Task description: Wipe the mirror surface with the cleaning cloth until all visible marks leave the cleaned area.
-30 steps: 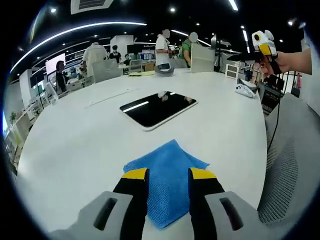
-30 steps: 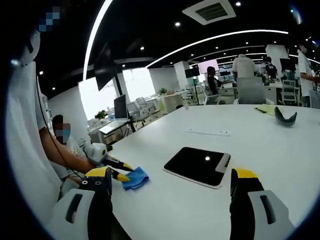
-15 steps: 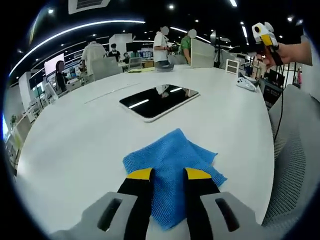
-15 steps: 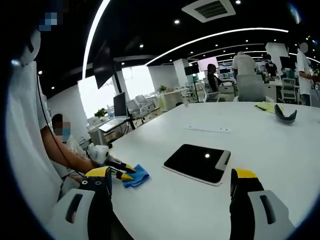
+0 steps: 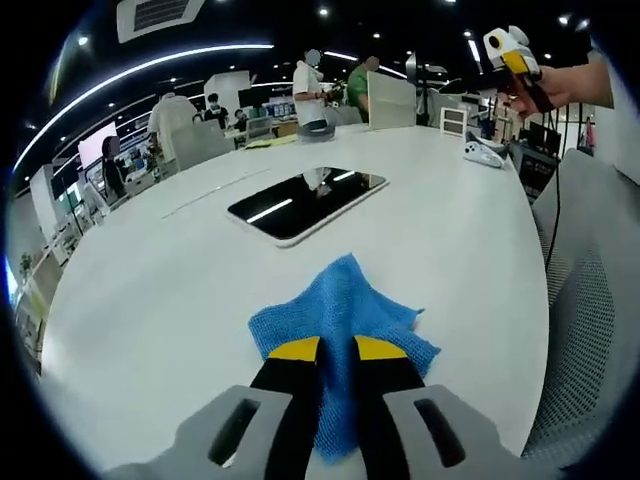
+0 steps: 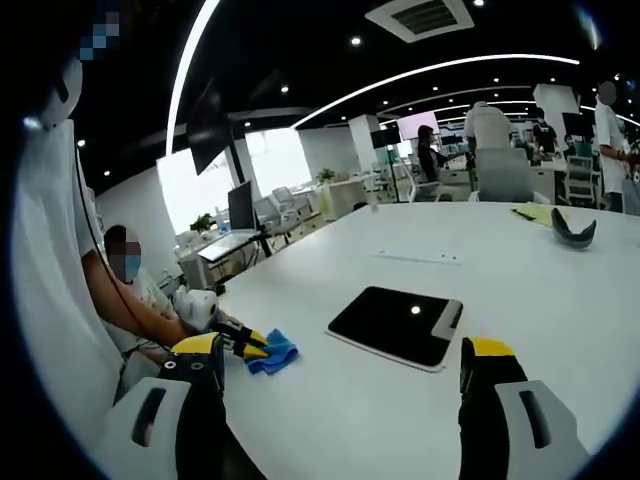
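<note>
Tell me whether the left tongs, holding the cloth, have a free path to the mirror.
Probably yes. The left tongs are closed on the blue cloth, and the bare white table lies between the cloth and the mirror ahead. The right tongs are held open, off the table.

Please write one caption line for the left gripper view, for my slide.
Left tool closing on the crumpled blue cleaning cloth, short of the flat rectangular black mirror on the white table.

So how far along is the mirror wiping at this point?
Early. In hand: the left gripper has its jaws nearly shut on the bunched blue cloth, which lies on the white table short of the mirror. The right gripper is open and held off the table. Left: carrying the cloth to the mirror and all the wiping; no marks are discernible at this size.
</note>
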{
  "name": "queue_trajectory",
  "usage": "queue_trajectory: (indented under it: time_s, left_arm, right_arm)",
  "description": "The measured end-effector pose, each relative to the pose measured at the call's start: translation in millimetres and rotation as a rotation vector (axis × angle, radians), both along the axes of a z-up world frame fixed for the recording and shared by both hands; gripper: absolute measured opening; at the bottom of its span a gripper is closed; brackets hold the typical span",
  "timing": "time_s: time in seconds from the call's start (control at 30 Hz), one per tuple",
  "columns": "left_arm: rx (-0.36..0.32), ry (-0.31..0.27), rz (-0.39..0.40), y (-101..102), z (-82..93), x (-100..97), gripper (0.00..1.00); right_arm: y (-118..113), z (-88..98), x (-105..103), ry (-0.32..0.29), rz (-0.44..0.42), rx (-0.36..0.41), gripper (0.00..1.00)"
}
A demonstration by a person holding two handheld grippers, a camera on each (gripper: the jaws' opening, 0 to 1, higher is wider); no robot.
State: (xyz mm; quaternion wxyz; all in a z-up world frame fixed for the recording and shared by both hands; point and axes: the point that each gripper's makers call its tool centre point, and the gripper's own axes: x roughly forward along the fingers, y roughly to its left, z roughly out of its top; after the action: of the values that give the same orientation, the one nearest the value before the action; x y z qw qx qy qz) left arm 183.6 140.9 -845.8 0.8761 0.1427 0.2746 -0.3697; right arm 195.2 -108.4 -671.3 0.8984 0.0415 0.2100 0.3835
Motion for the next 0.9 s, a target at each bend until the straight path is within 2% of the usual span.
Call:
queue_trajectory:
  time_s: [0.1, 0.67, 0.9]
  left_arm:
    - [-0.026, 0.014, 0.042, 2.2, -0.2, 2.3, 0.05]
    - [-0.056, 0.036, 0.086, 4.9, 1.4, 4.9, 0.03]
    - [-0.075, 0.021, 0.106, 6.7, 16.7, 11.0, 0.03]
  right_arm:
    - [-0.7, 0.0, -0.6, 0.001, -0.003, 0.000, 0.98]
    - [-0.1, 2.3, -1.1, -0.008, -0.007, 0.001, 0.98]
    - [-1.1, 2.3, -0.1, -0.011, -0.012, 0.009, 0.98]
